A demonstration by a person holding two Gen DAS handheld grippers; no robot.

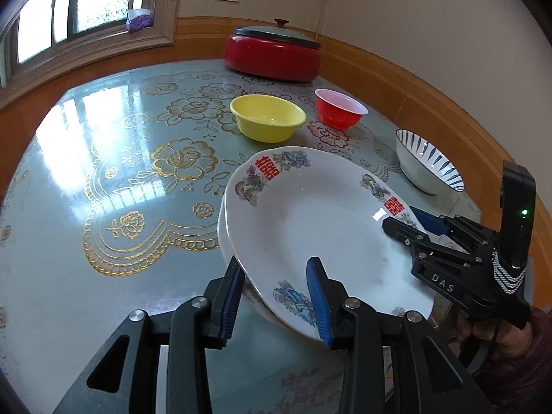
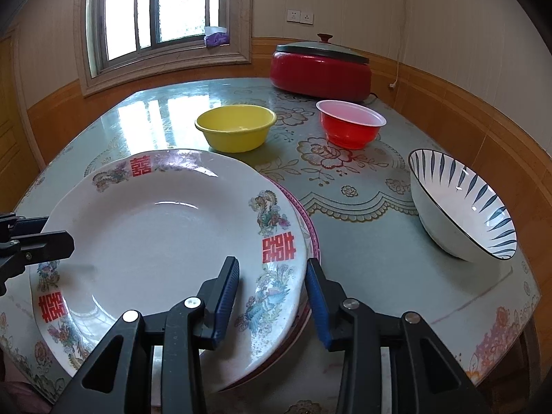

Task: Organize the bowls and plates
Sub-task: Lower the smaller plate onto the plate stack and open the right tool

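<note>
A: What's nearest?

B: The left gripper, fingers apart and straddling the near rim of the white decorated plate, one finger outside the rim and one over the plate face. The right gripper stands likewise at the opposite rim, fingers apart, one over the plate and one outside its edge.

A: Where does the plate lie?

B: Tilted, resting on a second plate with a pink rim that peeks out beneath it, at the near side of the tabletop.

A: What stands around it?

B: Just to the right, a striped bowl, white with dark blue strokes, tipped on its side and apart from the plates. Farther back, a yellow bowl and a red bowl stand upright, side by side but not touching.

A: And beyond?

B: A red electric pot with a lid, near the far wall, and a purple tissue pack on the window sill.
</note>
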